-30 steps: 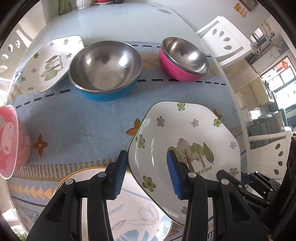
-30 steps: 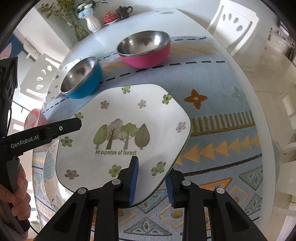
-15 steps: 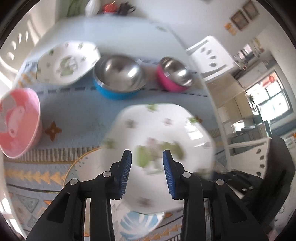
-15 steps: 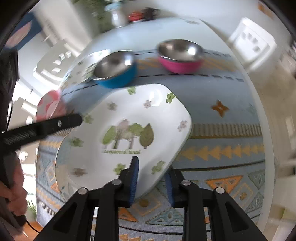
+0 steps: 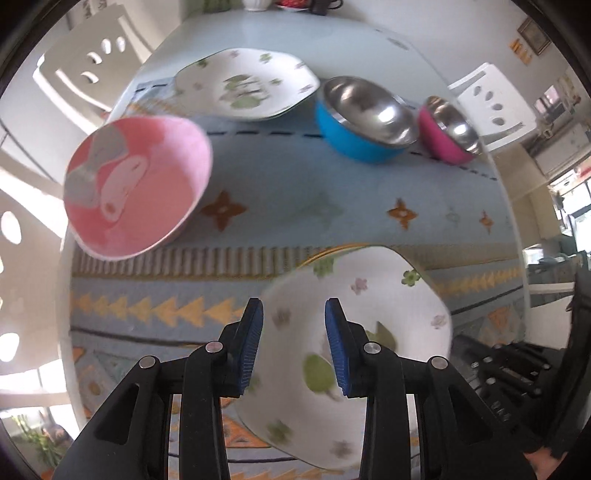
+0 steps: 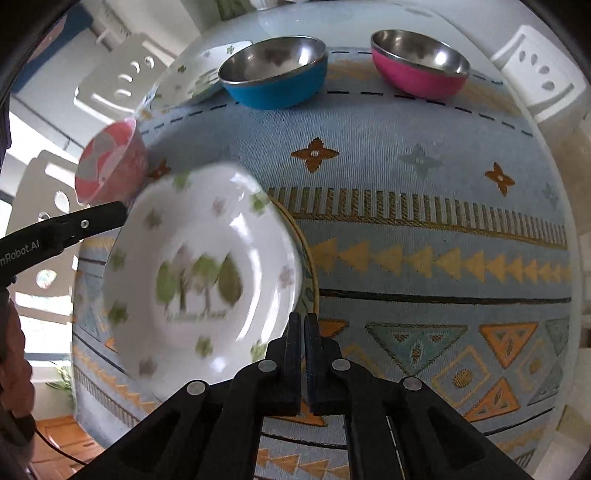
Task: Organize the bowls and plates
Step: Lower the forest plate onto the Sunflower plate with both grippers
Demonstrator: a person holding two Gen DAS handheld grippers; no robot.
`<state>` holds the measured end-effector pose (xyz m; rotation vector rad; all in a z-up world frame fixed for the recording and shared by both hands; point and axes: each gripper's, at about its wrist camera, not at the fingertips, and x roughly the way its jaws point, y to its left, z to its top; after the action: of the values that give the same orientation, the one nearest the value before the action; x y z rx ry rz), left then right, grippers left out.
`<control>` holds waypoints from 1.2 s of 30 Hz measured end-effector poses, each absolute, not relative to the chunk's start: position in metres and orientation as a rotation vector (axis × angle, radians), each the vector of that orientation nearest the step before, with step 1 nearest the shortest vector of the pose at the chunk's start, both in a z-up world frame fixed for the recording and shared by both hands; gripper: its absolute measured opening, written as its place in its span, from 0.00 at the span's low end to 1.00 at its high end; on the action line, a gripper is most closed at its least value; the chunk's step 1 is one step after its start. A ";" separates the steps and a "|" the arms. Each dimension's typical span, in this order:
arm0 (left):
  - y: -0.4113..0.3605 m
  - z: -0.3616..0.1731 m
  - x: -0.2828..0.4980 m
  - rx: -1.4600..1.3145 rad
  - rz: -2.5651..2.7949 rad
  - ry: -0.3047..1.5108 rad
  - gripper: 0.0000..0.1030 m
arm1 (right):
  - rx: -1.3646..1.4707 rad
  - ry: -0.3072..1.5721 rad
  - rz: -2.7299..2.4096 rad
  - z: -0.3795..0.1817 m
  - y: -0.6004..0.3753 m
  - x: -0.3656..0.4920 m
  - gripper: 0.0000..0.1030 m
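**Forest plate lies on a second plate at the near edge of the desk**

The round white desk [image 6: 369, 22] carries a blue patterned cloth [image 6: 406, 221] that covers most of its top. White chairs [image 5: 88, 62] stand around it.

Nearest the cameras lies the forest plate [image 6: 199, 273], a white angular plate with a tree print and scattered flowers. It sits roughly flat on a gold-rimmed plate [image 6: 312, 273], of which only a sliver of rim shows at its right side. The printed trees stand upright in the right wrist view, their tops toward the far side of the desk. The plate is blurred in both views and its lettering cannot be read.

A pink bowl [image 5: 136, 184] stands to the left, tilted in the lens. At the far side a second flowered plate [image 5: 247, 85], a blue steel bowl [image 6: 273, 72] and a magenta steel bowl [image 6: 419, 64] stand in a row, apart from one another.

The left gripper [image 5: 293, 347] hangs over the forest plate's left part, its blue fingers [image 5: 251, 343] spread with nothing pinched. The right gripper [image 6: 303, 354] has just closed; its fingers are pressed together beside the plate's near right edge, holding nothing.
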<state>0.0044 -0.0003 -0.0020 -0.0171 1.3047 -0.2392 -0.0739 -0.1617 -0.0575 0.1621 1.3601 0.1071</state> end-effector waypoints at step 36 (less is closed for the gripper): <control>0.006 -0.032 -0.022 -0.026 -0.180 1.408 0.36 | 0.074 1.428 0.095 -0.059 -0.160 -0.071 0.04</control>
<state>-0.0219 0.0055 -0.0320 -0.0260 1.4079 -0.1799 -0.0713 -0.1601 -0.0588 0.0741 1.4282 0.0954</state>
